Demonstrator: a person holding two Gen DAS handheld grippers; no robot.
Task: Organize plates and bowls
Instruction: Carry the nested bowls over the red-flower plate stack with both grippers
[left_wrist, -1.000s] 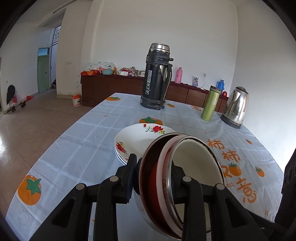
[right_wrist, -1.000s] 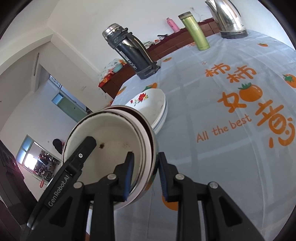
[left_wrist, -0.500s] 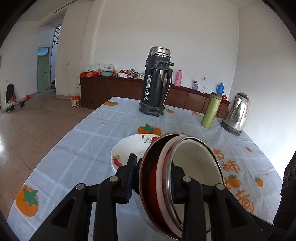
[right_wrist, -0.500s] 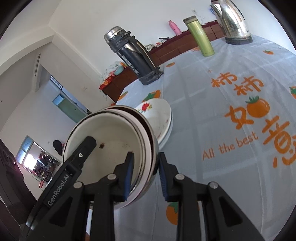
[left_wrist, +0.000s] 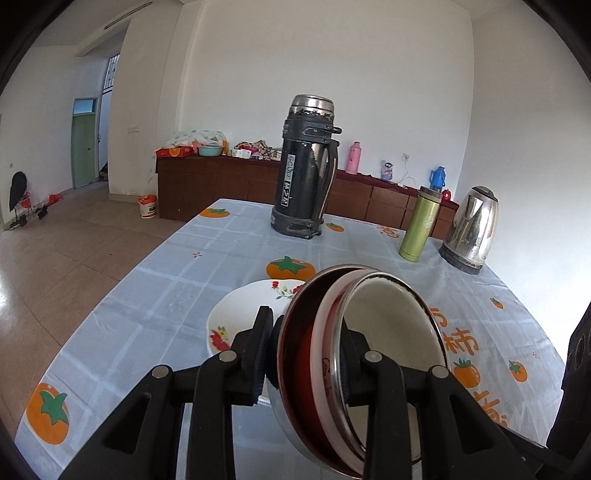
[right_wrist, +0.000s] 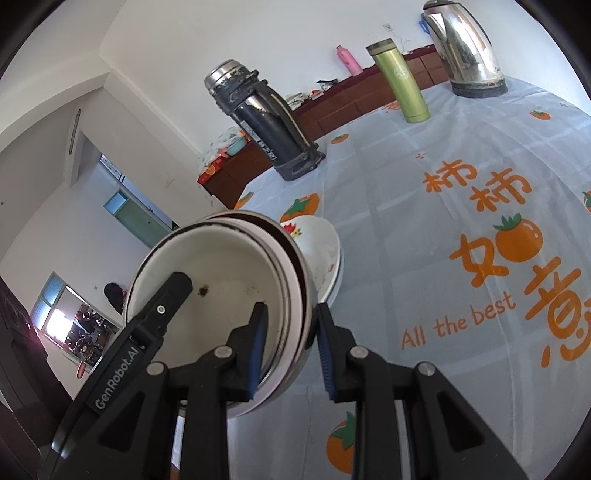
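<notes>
- The nested stack of bowls (left_wrist: 354, 369) is held off the tablecloth (left_wrist: 184, 288), tipped nearly on edge; in the left wrist view its open mouth faces right, and the stacking axis runs roughly sideways.
- The left gripper (left_wrist: 306, 354) is clamped across the stack's rim, one finger outside the steel shell, the other inside the white bowl.
- The right gripper (right_wrist: 288, 339) also pinches the rim, with one blue-padded finger (right_wrist: 258, 332) inside and the other outside.
- The stack hangs just in front of the flowered plates (left_wrist: 243, 314), which lie flat on the cloth, nearer the camera than the black thermos (left_wrist: 306, 170).
- Only the right wrist view shows the inner bowl's white enamel floor (right_wrist: 221, 273) with dark specks and a chipped black rim.
- Only the left wrist view shows the layers edge-on: polished steel outermost, then red, then pink-white.
- Beyond the plates, right of the thermos, stand a green flask (left_wrist: 421, 225) and a shiny steel kettle (left_wrist: 472, 229).
</notes>
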